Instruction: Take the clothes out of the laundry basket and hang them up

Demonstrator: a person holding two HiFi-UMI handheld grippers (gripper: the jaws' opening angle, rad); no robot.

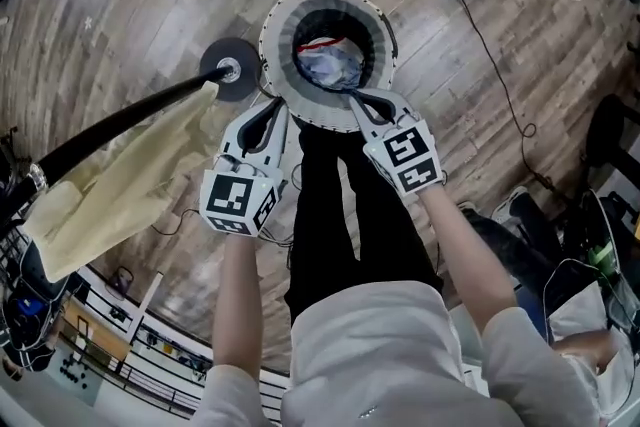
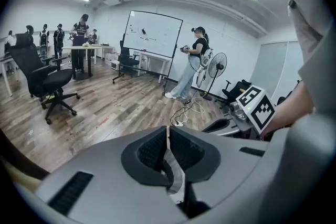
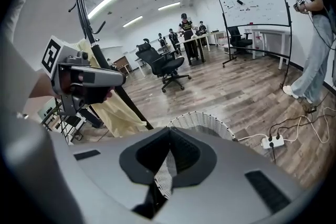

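1. The crumpled pale bluish clothes [image 1: 330, 67], with a bit of red cloth [image 1: 322, 44] at their far edge, lie deep in the round white ribbed laundry basket [image 1: 272, 55]. They are just ahead of and below the tips of both hand-held grippers.
2. The left hand-held gripper [image 1: 274, 105] and the right hand-held gripper [image 1: 358, 101] hover side by side over the basket's near rim. Each has its jaws together with nothing between them (their own views show only floor or basket beyond the tips).
3. The step in hand looks like the reach for the next garment, so the jaws should part above the rim, not down among the cloth.
4. Send one hand-held gripper down the middle of the opening, clear of the dark inner wall. Pinch a raised fold on top of the pile rather than digging under it, or two pieces may come up tangled.
5. Hold the other just beside it, ready to take a second edge so the garment can be spread.
6. The black coat stand [image 1: 120, 125], left of the left hand-held gripper, carries a pale yellow garment [image 1: 110, 185]. Aim for a free hook (the upper ones look bare in the right gripper view).
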